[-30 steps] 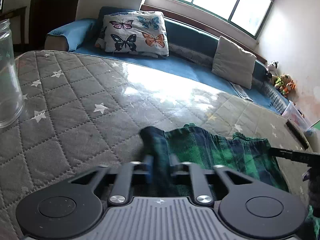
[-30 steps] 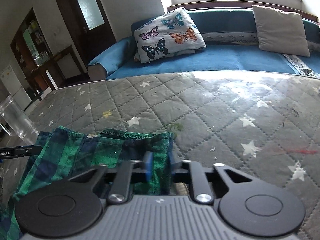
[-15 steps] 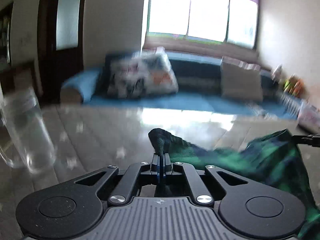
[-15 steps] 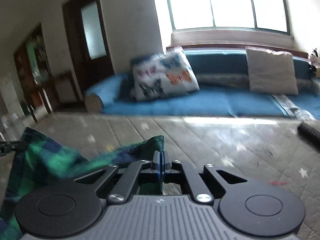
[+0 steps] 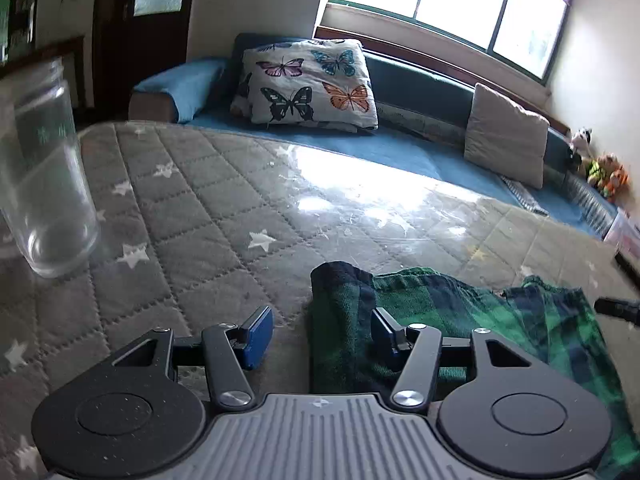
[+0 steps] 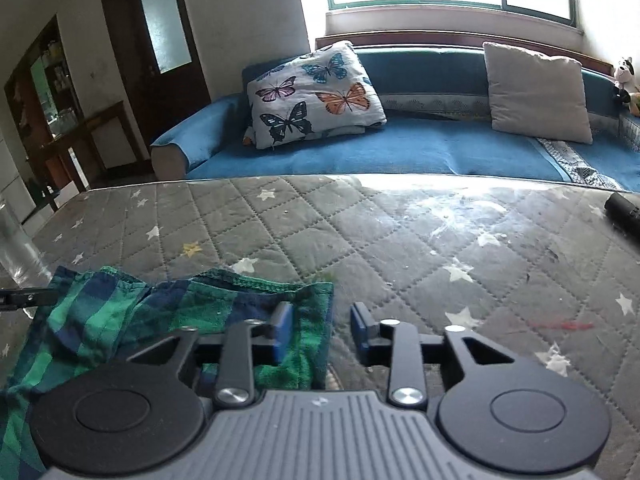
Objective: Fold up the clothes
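Green-and-navy plaid cloth [image 5: 460, 320] lies on quilted grey worktop [image 5: 208, 208], long axis running sideways from left gripper [image 5: 320, 332] to right gripper [image 6: 320, 330]. Left fingers [image 5: 256, 336] opening, released; cloth's bunched end between them, against right pad only. Right fingers [image 6: 284, 330] opening, released; cloth's corner edge between them, under left pad. Near part of cloth hidden behind gripper bodies. Glass jar [image 5: 44, 176] well left, cut off at frame edge.

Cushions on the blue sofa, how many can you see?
2. The butterfly-print cushion leans at the sofa's armrest end, nearer the door. The plain beige cushion stands further along under the window. Others could lie beyond the frame's edge.
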The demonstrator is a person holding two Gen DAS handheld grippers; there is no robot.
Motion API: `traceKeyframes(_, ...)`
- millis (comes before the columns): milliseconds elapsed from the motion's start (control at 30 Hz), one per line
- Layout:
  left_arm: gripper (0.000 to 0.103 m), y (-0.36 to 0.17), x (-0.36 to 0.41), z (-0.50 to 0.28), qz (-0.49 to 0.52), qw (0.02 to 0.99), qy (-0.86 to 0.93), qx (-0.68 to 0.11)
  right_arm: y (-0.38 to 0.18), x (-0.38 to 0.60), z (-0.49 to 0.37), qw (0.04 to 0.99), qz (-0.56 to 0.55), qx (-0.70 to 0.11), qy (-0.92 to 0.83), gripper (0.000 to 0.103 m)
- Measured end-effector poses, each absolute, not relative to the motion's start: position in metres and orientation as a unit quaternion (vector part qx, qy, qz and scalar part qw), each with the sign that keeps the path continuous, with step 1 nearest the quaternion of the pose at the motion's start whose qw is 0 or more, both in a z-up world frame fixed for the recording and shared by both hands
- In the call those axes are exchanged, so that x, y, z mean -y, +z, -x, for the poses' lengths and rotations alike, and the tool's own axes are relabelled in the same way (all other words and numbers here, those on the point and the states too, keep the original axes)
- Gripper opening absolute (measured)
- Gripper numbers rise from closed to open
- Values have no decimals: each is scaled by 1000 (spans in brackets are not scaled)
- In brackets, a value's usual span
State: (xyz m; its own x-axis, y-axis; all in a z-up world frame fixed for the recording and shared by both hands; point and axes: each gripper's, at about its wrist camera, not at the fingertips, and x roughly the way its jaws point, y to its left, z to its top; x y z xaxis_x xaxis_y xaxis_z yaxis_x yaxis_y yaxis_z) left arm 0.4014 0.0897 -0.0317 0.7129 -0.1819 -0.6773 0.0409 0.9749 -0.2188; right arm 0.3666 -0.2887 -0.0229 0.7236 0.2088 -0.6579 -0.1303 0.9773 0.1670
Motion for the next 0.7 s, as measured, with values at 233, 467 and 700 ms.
traceKeyframes(233, 58, -34, -98, -404, 137, 914, -62, -378, -16, 277, -358, 923, -38, -366, 116, 50)
traceKeyframes(467, 58, -20, -79, -375, 73, 925, -75, -365, -16, 256, -337, 912, 1, -380, 153, 63)
traceKeyframes(700, 58, -12, -45, -326, 7, 925, -125, -359, -22, 226, -300, 890, 62, -408, 196, 69)
